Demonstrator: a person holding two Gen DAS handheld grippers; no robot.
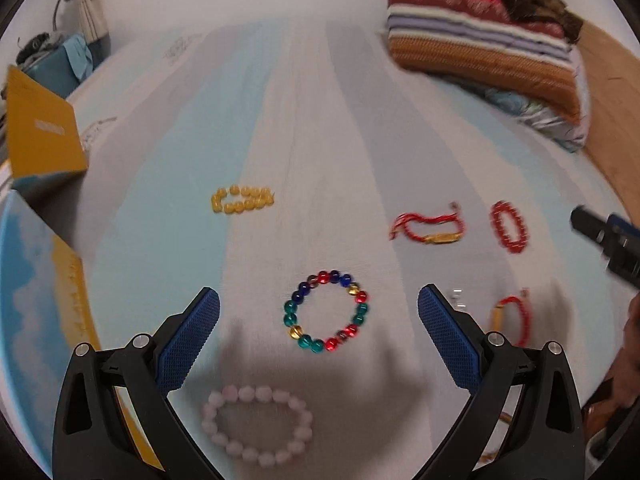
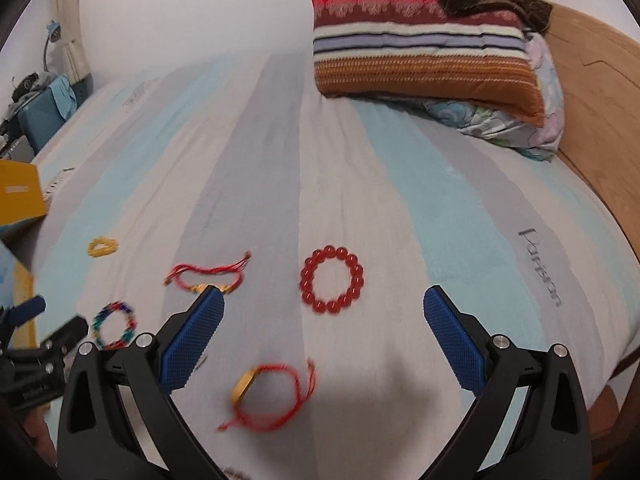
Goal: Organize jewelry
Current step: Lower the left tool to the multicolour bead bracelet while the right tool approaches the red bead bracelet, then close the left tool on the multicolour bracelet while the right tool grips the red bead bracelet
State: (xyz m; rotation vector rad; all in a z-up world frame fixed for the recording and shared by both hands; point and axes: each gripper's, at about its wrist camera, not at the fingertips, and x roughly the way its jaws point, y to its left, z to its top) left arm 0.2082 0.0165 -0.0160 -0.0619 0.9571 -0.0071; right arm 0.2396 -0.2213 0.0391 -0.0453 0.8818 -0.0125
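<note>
From the left wrist camera we see our left gripper (image 1: 319, 304) with its blue-padded jaws spread wide and nothing between them, above a striped bedsheet (image 1: 256, 128). The multicoloured bead bracelet (image 1: 326, 310) lies flat in the gap between the fingers, untouched. Nearer to us sits a pale pink bead bracelet (image 1: 258, 426); farther off, a yellow bead bracelet (image 1: 242, 200). To the right lie a red cord bracelet with a gold tube (image 1: 428, 230), a red bead bracelet (image 1: 509, 226) and a second red cord bracelet (image 1: 512, 314), partly behind the right finger. A yellow box (image 1: 40, 136) stands at the left edge; its label is too blurred to read. A stack of folded blankets (image 1: 480, 36) sits at the far right.

From the right wrist camera, our right gripper (image 2: 324, 306) is likewise wide apart and holds nothing. The red bead bracelet (image 2: 332, 279) lies ahead between the fingers, the second red cord bracelet (image 2: 272, 396) closer in. The left finger covers part of the gold-tube cord bracelet (image 2: 208, 274). Grey lettering (image 2: 540, 266) is printed on the sheet; we cannot read it with confidence.
</note>
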